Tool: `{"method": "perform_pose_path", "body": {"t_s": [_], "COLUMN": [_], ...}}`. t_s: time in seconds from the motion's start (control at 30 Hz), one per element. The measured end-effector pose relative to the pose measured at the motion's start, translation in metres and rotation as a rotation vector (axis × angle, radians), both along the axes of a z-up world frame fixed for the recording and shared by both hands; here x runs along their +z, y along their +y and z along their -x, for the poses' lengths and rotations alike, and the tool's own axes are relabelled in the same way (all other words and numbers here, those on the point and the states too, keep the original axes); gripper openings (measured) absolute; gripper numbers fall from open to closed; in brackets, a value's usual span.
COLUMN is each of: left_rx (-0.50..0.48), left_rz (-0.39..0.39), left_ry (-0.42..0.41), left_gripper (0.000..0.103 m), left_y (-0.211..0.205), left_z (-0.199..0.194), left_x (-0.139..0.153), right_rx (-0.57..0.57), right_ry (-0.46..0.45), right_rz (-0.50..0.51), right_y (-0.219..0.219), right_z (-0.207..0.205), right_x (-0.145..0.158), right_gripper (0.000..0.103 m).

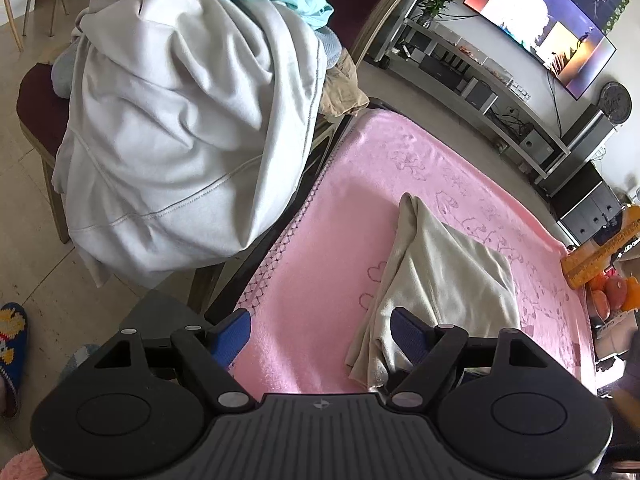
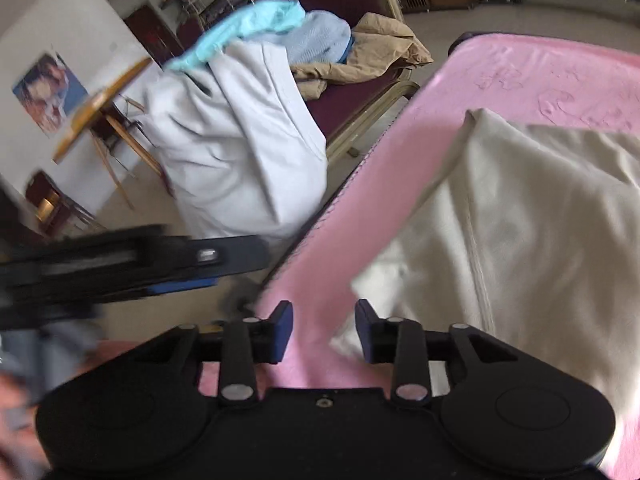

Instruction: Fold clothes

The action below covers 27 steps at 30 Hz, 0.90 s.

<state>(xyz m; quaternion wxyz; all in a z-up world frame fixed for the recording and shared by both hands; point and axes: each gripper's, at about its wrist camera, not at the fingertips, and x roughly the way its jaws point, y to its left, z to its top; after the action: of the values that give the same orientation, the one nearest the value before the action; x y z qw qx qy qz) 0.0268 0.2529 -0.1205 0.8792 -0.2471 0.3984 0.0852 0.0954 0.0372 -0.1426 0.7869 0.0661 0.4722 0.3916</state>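
Item: cream cotton garment (image 1: 448, 264), seemingly part-folded, near pink blanket's (image 1: 320, 240) front edge; your left gripper (image 1: 320, 340) and right gripper (image 2: 324, 330) gape empty.

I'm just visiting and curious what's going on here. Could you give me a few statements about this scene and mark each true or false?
1. A cream garment lies on the pink blanket. True.
2. The left gripper is shut on the garment. False: its fingers stand wide apart, holding nothing.
3. A heap of clothes sits on a chair beside the blanket. True.
4. The TV is off. False: it shows a picture.
5. The right gripper is open. True.
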Motion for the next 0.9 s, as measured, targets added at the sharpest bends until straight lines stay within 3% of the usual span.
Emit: {"method": "perform_pose_path", "body": {"t_s": [0.13, 0.2, 0.27, 0.3, 0.33, 0.37, 0.43, 0.53, 0.63, 0.7, 0.77, 0.9], "left_rx": [-0.02, -0.048, -0.095, -0.128, -0.162, -0.193, -0.225, -0.258, -0.291, -0.298, -0.259, -0.256], "left_rz": [-0.012, -0.028, -0.053, -0.067, -0.08, -0.093, -0.126, -0.18, -0.234, -0.282, -0.329, -0.429], "left_ry": [0.024, 0.032, 0.036, 0.04, 0.044, 0.047, 0.064, 0.097, 0.131, 0.17, 0.225, 0.234], "left_gripper": [0.075, 0.074, 0.066, 0.062, 0.054, 0.045, 0.035, 0.035, 0.038, 0.04, 0.04, 0.047], "left_y": [-0.007, -0.015, -0.028, -0.036, -0.045, -0.054, -0.068, -0.088, -0.108, -0.118, -0.111, -0.102], "left_z": [-0.006, -0.01, -0.017, -0.022, -0.027, -0.032, -0.041, -0.056, -0.071, -0.08, -0.075, -0.049], "left_x": [-0.002, -0.003, -0.004, -0.006, -0.007, -0.008, -0.014, -0.022, -0.031, -0.039, -0.046, -0.045], "right_rx": [-0.1, -0.173, -0.238, -0.271, -0.287, -0.303, -0.315, -0.337, -0.294, -0.257, -0.24, -0.261], "right_ry": [0.03, 0.049, 0.04, 0.035, 0.015, -0.005, 0.02, 0.083, 0.156, 0.136, 0.117, 0.151], "right_rz": [-0.037, -0.062, -0.083, -0.093, -0.089, -0.084, -0.147, -0.235, -0.243, -0.156, -0.07, -0.047], "right_y": [-0.054, -0.088, -0.118, -0.133, -0.143, -0.152, -0.162, -0.168, -0.153, -0.141, -0.134, -0.148], "right_z": [0.009, 0.009, 0.008, 0.007, 0.007, 0.007, 0.001, -0.006, -0.012, -0.01, -0.009, -0.004], "right_x": [0.022, 0.031, 0.031, 0.032, 0.028, 0.024, 0.008, -0.016, -0.033, -0.038, -0.044, -0.038], "right_gripper": [0.051, 0.052, 0.051, 0.044, 0.028, 0.021, 0.019, 0.019, 0.019, 0.018, 0.011, 0.008]}}
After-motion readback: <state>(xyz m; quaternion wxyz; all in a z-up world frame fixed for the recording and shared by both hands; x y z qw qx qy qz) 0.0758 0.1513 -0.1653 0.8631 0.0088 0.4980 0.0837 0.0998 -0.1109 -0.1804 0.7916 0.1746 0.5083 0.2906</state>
